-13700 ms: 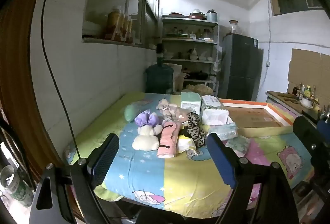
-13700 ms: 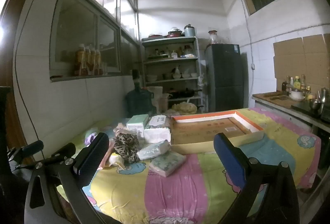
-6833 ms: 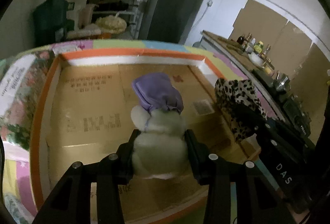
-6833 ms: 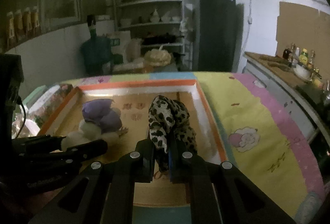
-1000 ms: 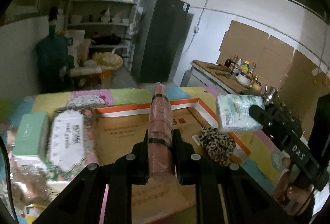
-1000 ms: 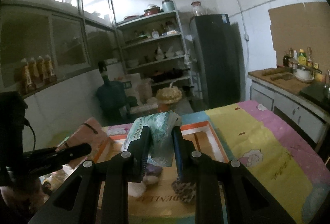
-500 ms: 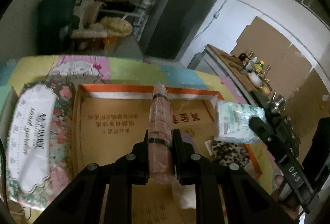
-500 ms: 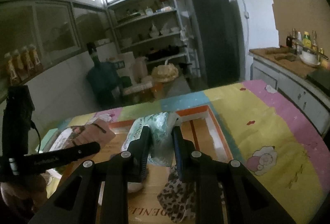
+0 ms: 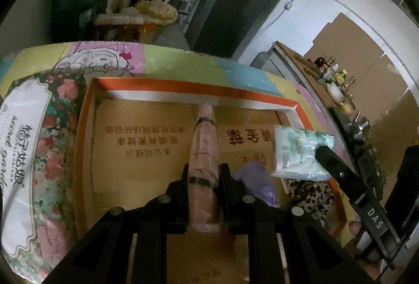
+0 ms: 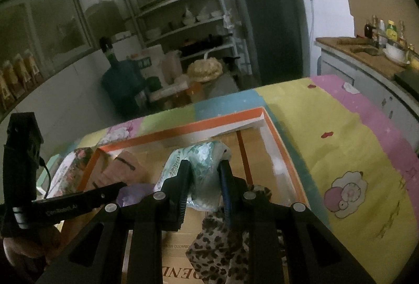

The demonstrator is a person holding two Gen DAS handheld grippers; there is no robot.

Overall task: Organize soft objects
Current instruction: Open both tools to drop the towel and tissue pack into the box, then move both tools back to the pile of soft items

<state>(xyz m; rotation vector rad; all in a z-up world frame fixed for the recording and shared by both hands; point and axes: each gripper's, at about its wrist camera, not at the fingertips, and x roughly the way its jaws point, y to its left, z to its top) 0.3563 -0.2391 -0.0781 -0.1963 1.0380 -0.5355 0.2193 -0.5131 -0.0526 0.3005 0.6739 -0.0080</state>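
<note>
My left gripper point(image 9: 204, 174) is shut on a rolled pink cloth point(image 9: 204, 153) and holds it over the shallow cardboard box point(image 9: 146, 132) with the orange rim. My right gripper point(image 10: 203, 174) is shut on a pale green tissue pack point(image 10: 201, 166), also over the box point(image 10: 251, 142); the pack shows in the left wrist view point(image 9: 298, 150). In the box lie a purple-capped plush point(image 9: 256, 184) and a leopard-print cloth point(image 10: 222, 244). The pink cloth also shows in the right wrist view point(image 10: 120, 168).
A large floral tissue pack point(image 9: 28, 153) lies left of the box on the cartoon-print cover point(image 10: 353, 153). Behind stand shelves point(image 10: 183, 11), a dark fridge point(image 10: 267, 22), a water jug point(image 10: 117, 79) and a counter with bottles point(image 10: 379, 48).
Both grippers have moved down and closer over the box with their loads still held. The box floor now fills more of both views.
</note>
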